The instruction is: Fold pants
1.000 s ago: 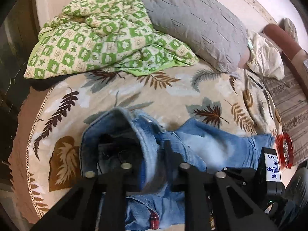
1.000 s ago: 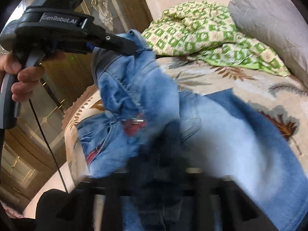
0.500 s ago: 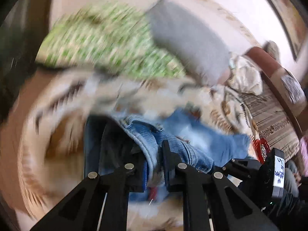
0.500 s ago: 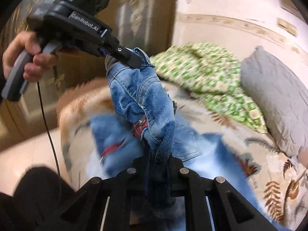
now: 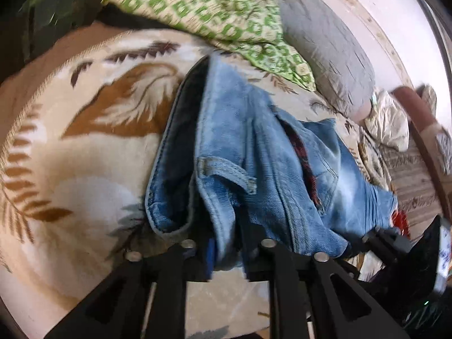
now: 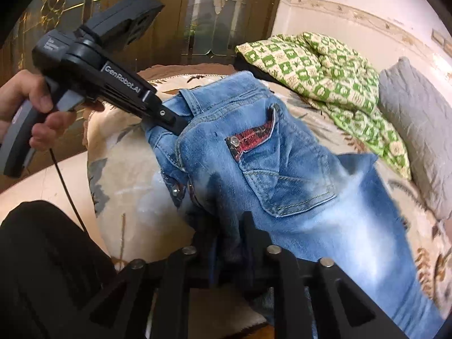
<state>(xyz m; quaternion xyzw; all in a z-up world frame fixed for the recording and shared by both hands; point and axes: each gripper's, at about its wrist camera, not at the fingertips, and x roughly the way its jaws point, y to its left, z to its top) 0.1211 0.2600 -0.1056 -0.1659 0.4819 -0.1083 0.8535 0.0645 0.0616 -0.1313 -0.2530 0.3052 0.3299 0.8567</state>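
Light blue jeans (image 5: 254, 147) with red plaid pocket lining hang by their waistband above the leaf-print bed. My left gripper (image 5: 226, 237) is shut on the waistband near a belt loop. In the right wrist view the left gripper (image 6: 180, 123) pinches the waistband's left corner, and the jeans (image 6: 282, 169) spread down to the right with a back pocket facing me. My right gripper (image 6: 230, 243) is shut on the waistband's other end, close to the camera. The right gripper (image 5: 375, 234) shows at the lower right of the left wrist view. The legs trail onto the bed.
The bed cover (image 5: 84, 147) has brown leaf prints. A green checked quilt (image 6: 325, 73) and a grey pillow (image 6: 418, 124) lie at the bed's far side. A wooden glass-panelled door (image 6: 197, 14) stands behind the bed. The person's dark-clothed leg (image 6: 42, 268) is at lower left.
Both grippers have lifted the waistband off the bed and pulled it apart, so the jeans now hang spread between them with the back pocket showing.
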